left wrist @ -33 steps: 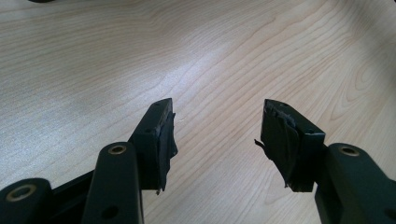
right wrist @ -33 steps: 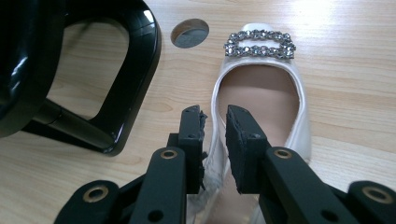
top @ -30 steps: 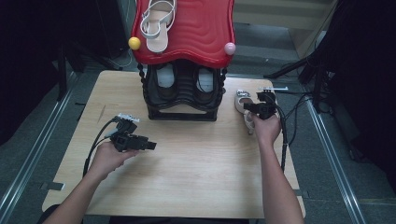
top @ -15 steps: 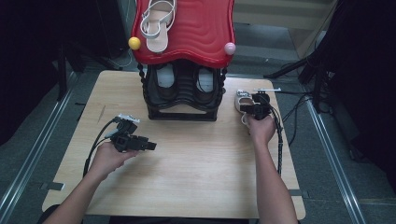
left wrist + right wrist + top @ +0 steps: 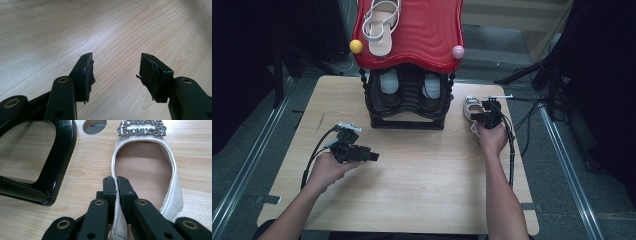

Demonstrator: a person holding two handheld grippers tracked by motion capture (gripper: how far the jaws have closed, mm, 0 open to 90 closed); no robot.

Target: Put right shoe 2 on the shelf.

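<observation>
- The table point(image 5: 412, 200) bears a black rack point(image 5: 408, 100) with a red top point(image 5: 422, 35); a sandal point(image 5: 379, 25) lies on that top.
- A white shoe point(image 5: 147, 170) with a jewelled buckle point(image 5: 141, 127) sits on the table just right of the rack.
- The right gripper point(image 5: 116, 182) pinches the shoe's side rim, jaws closed on it.
- The left gripper point(image 5: 116, 70) hovers over bare wood, jaws apart, holding nothing.

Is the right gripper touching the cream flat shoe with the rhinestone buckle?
Touching. In the right gripper view, the right gripper has its jaws shut on the cream shoe side wall.
</observation>
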